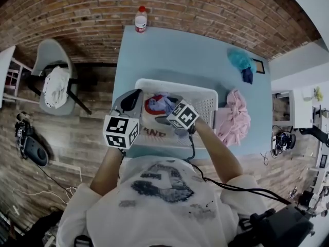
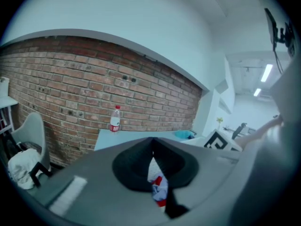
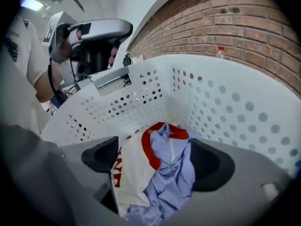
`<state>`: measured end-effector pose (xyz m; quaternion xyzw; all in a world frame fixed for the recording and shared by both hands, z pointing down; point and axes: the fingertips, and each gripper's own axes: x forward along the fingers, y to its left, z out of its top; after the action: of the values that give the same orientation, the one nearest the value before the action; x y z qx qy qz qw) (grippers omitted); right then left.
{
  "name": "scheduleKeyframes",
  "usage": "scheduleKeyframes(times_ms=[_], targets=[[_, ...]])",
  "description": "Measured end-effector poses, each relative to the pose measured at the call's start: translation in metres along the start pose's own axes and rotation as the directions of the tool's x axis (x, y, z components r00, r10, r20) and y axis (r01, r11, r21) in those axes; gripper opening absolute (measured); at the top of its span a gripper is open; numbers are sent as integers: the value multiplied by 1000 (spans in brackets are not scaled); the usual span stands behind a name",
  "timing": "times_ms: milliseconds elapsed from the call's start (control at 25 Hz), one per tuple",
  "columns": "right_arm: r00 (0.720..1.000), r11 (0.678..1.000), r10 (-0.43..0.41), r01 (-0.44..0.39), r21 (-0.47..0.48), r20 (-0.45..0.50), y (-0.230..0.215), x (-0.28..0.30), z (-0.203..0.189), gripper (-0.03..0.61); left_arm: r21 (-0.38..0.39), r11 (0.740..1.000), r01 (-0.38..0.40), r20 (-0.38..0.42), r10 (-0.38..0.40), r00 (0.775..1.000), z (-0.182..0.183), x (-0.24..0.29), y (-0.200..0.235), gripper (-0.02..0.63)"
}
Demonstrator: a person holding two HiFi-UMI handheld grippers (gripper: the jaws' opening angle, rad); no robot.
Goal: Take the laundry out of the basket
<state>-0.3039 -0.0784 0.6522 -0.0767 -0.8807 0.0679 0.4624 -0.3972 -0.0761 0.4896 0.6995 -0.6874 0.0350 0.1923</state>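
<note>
Spread wide, the jaws of the right gripper (image 3: 157,150) straddle the heap in the basket (image 3: 225,102). It is a white shirt with a red collar (image 3: 129,168) and a lilac shirt (image 3: 174,178) bunched against it, and both lie between the pads without being squeezed yet. The gripper points steeply down into the basket, which suits a grab from above. Closing now would likely catch both garments at once, since they overlap where the pads would meet. With only these two visible inside, the task looks nearly done.

At about nine o'clock of it, the left gripper (image 2: 152,144) has its jaws pressed together on nothing. It hovers roughly level over the basket's near left corner, seemingly parked out of the way while the other works. Through the slit under its tips, a scrap of the same red, white and lilac cloth shows below.

Beyond, on the pale blue table (image 1: 169,55), a pink garment (image 1: 234,120) lies heaped at three o'clock of the basket, right beside its wall. A teal cloth (image 1: 239,59) sits farther off at one o'clock. Both are probably pieces already taken out and set clear of the basket. A bottle (image 1: 140,19) stands at the table's far edge at eleven o'clock, before the brick wall (image 1: 205,9).
</note>
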Motion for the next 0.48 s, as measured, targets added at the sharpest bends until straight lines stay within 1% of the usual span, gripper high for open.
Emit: scheduleKeyframes(times_ms=[120, 280, 480], targets=[[999, 1000, 9, -9, -13, -47, -6, 14, -7, 476, 1, 1000, 2, -8, -2, 1000, -2, 1, 4, -8], [993, 999, -15, 10, -43, -118, -18, 31, -18, 479, 20, 1000, 24, -24, -24, 999, -4, 3, 5, -9], [987, 997, -25, 12, -79, -158, -19, 52, -27, 480, 22, 999, 39, -30, -38, 999, -4, 7, 9, -8]])
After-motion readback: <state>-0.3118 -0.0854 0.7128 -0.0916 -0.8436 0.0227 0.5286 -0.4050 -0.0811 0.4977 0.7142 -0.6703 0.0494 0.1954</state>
